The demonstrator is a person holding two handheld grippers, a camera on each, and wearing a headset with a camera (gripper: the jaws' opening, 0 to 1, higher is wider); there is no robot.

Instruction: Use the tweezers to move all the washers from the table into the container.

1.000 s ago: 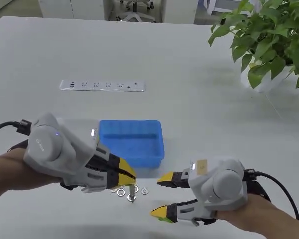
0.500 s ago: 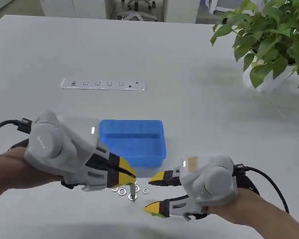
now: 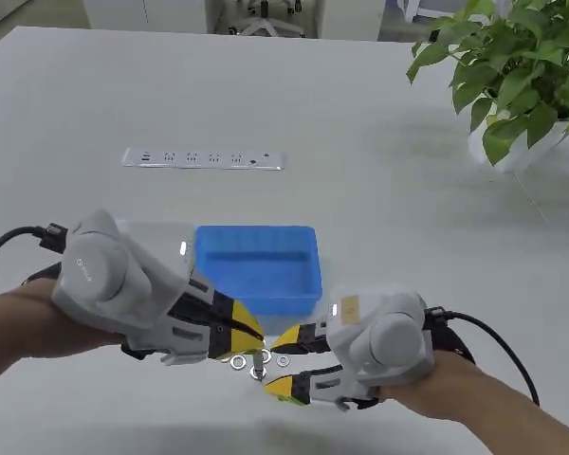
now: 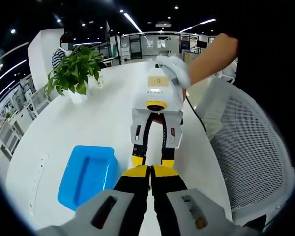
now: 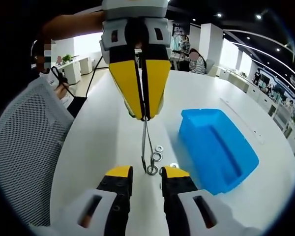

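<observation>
**Tweezers tip down among the washers, between two facing grippers**

The tweezers [image 5: 147, 142] are thin and mostly hidden. In the head view they show as a short, foreshortened sliver [image 3: 262, 359] under the yellow jaws. The right gripper view shows their long axis: it runs from the left gripper [image 5: 146, 116] straight toward the right gripper [image 5: 147, 172], slanting down to the table [image 3: 360, 190]. The tips sit at one of the washers [image 5: 157, 157], a loose cluster on the table. Whether that washer is pinched or merely touched cannot be told.

The left gripper [image 3: 251, 332] is clamped on the tweezers' upper end, its jaws pressed together. The right gripper [image 3: 283, 361] faces it with jaws parted and holding nothing. The tweezer tips lie in the gap between them, touching neither jaw. In the left gripper view its own jaws [image 4: 150, 172] cover the tweezers.

The container [image 3: 258, 265] stands just beyond the washers, apart from them, its long side toward the grippers. Past it the table lies wide, with a power strip [image 3: 204, 159] well apart and a plant [image 3: 512, 66] at the far right. The table's near edge is cut off in the head view. A chair [image 5: 24, 147] stands on the person's side.
</observation>
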